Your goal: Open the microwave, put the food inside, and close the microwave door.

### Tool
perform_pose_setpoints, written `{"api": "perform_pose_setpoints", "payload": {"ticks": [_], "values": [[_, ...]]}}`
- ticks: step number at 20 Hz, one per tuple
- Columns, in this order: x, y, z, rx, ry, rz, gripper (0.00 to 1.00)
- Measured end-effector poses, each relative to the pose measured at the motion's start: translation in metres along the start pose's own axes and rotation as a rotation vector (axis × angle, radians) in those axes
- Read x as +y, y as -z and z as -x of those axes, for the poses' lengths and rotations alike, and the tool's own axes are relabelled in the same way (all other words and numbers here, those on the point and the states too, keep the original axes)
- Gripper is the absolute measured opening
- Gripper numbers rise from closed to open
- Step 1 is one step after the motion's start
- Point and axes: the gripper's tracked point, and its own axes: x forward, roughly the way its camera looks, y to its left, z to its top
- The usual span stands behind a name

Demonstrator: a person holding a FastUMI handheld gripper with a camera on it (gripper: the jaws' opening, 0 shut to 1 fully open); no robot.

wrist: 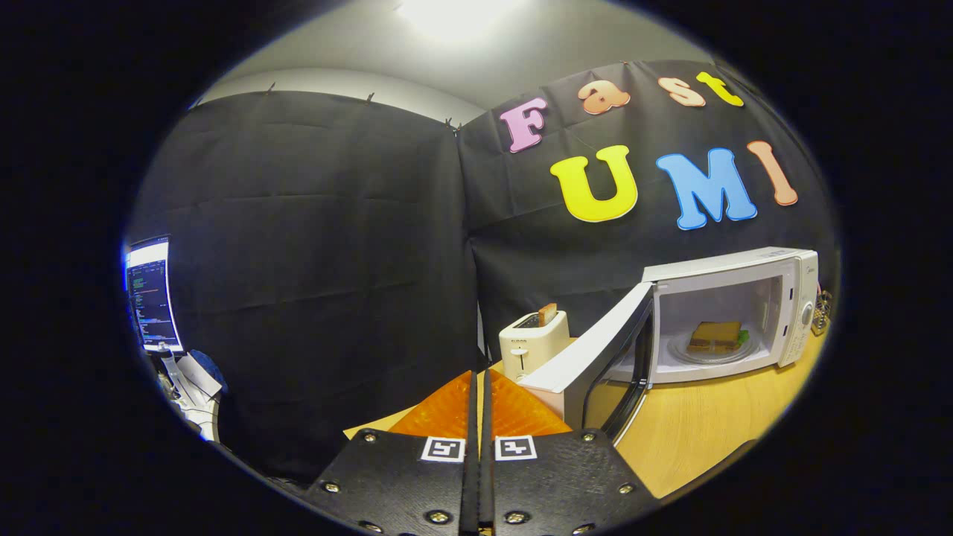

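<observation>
A ceiling lamp point(454, 15) glares white overhead, the desk point(707, 424) is evenly lit, focus is sharp at centre, and fisheye bending curves the microwave point(733, 316) and monitor point(153, 294).

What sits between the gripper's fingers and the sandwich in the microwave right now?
In the gripper view, the open microwave door stands between the closed, empty gripper and the sandwich on its plate inside the microwave.

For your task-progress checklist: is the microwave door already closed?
No, the microwave door stands swung open, with the food on the plate inside, while the gripper fingers are shut together, holding nothing.
</observation>
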Motion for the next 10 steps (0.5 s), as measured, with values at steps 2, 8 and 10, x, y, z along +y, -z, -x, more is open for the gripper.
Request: {"api": "perform_pose_setpoints", "payload": {"ticks": [2, 8, 10], "values": [[-0.006, -0.001, 0.006, -0.013, 0.027, 0.028, 0.01], [-0.04, 0.003, 0.037, -0.017, 0.073, 0.022, 0.01], [-0.061, 0.005, 0.052, -0.017, 0.109, 0.023, 0.01]]}}
